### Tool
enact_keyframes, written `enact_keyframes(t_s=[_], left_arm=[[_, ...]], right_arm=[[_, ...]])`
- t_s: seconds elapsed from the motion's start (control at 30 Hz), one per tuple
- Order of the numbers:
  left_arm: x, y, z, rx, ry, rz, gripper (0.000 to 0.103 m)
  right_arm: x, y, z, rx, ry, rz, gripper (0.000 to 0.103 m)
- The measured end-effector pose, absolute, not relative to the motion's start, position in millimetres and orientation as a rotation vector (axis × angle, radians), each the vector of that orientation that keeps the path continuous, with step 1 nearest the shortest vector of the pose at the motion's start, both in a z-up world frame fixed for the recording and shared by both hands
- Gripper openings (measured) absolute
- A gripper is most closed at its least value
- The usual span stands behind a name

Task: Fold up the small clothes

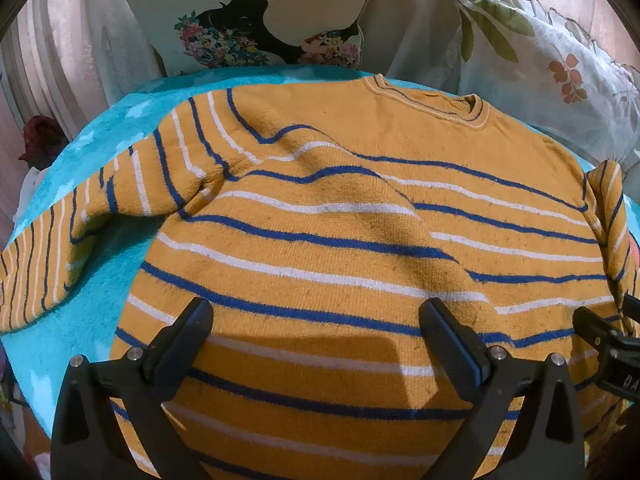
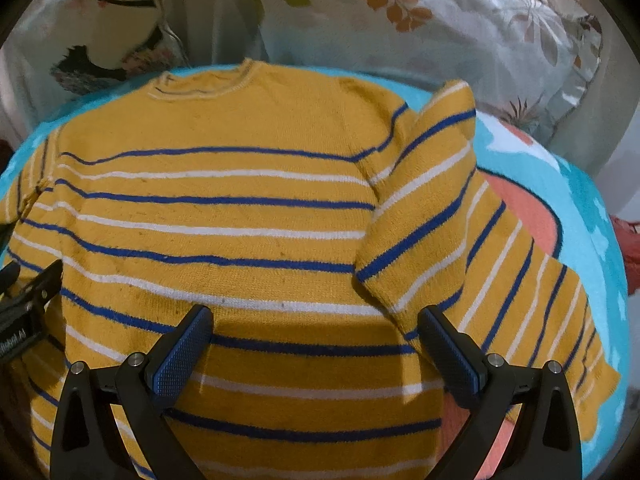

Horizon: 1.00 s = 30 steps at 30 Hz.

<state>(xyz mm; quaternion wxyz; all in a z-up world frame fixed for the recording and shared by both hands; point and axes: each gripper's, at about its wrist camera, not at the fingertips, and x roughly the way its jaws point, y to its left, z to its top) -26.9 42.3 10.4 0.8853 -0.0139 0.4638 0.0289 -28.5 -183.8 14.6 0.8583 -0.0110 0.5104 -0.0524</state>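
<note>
A small mustard-yellow sweater (image 1: 340,208) with blue and white stripes lies flat on a turquoise blanket (image 1: 100,128), collar at the far side. Its left sleeve (image 1: 60,240) stretches out to the left. In the right wrist view the sweater (image 2: 220,208) fills the frame and its right sleeve (image 2: 480,248) lies out to the right, bent at the shoulder. My left gripper (image 1: 316,312) is open and empty above the lower body of the sweater. My right gripper (image 2: 316,316) is open and empty above the lower right body, next to the sleeve.
Floral cushions (image 1: 260,20) and a leaf-print pillow (image 2: 460,32) lean at the far edge of the blanket. The blanket has a coral patch (image 2: 528,208) beside the right sleeve. The other gripper shows at each view's edge (image 1: 616,344).
</note>
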Motion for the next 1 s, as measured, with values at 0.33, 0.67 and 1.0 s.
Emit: enact_keyframes(t_s=[0.33, 0.67, 1.0], left_arm=[[-27, 43, 10, -0.026, 0.964, 0.058, 0.103], [-28, 44, 10, -0.022, 0.962, 0.057, 0.103], [-28, 44, 11, -0.02, 0.961, 0.055, 0.103]], right_arm=[[-26, -186, 17, 0.068, 1.199, -0.241, 0.103], [-34, -191, 15, 0.121, 1.187, -0.246, 0.103], [-41, -189, 12, 0.129, 1.156, -0.256, 0.103]])
